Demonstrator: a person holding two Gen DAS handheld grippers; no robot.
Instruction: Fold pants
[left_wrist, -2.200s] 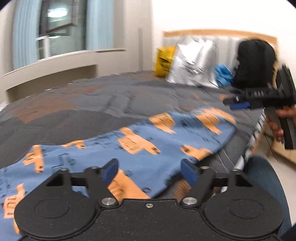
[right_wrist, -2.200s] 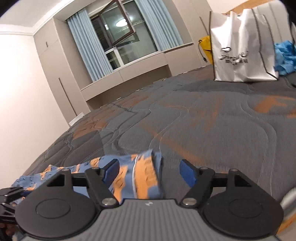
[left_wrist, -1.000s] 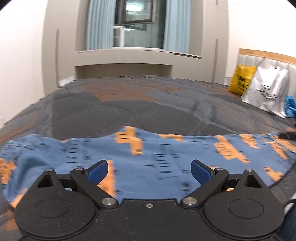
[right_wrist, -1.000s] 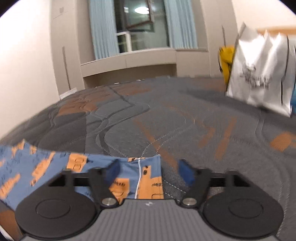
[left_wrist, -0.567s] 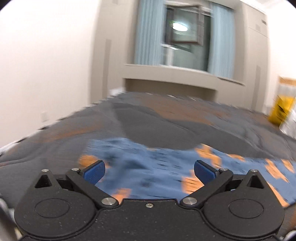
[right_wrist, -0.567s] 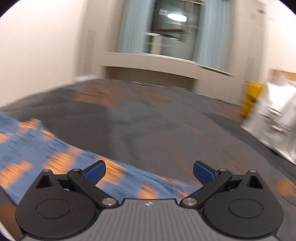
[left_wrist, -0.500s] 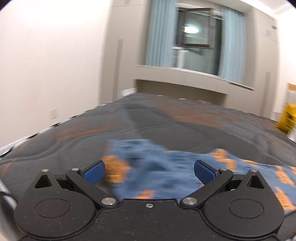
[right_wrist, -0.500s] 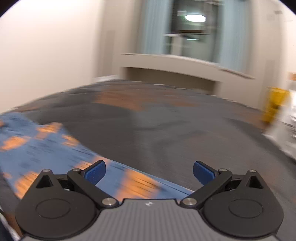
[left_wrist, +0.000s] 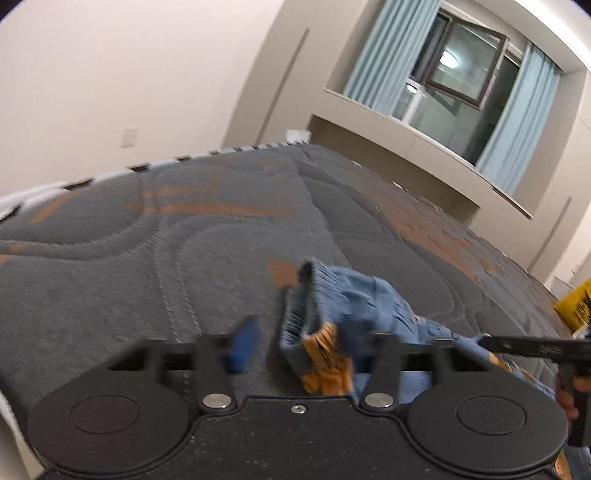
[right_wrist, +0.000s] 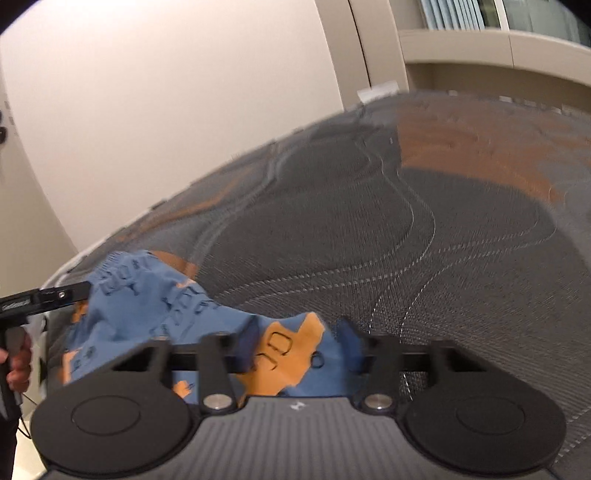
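Observation:
The blue pants with orange print (left_wrist: 354, 295) lie on the grey quilted bed, bunched at the elastic waistband (left_wrist: 301, 310). My left gripper (left_wrist: 295, 347) has its jaws partly apart around the waistband edge, with cloth between the blue pads. In the right wrist view the pants (right_wrist: 162, 299) run left, and my right gripper (right_wrist: 295, 345) has its jaws partly apart around an orange-printed fold. Each gripper shows in the other's view: the right one (left_wrist: 532, 347) and the left one (right_wrist: 44, 295). The frames are blurred.
The grey and orange quilted bed (left_wrist: 184, 240) fills both views, its striped edge (left_wrist: 110, 173) at the left. A yellow bag (left_wrist: 574, 306) sits far right. A window with blue curtains (left_wrist: 461, 74) and a ledge stand beyond the bed.
Both grippers swung left along the pants to the waistband end. Their jaws have narrowed around bunched cloth, which is now raised off the bed.

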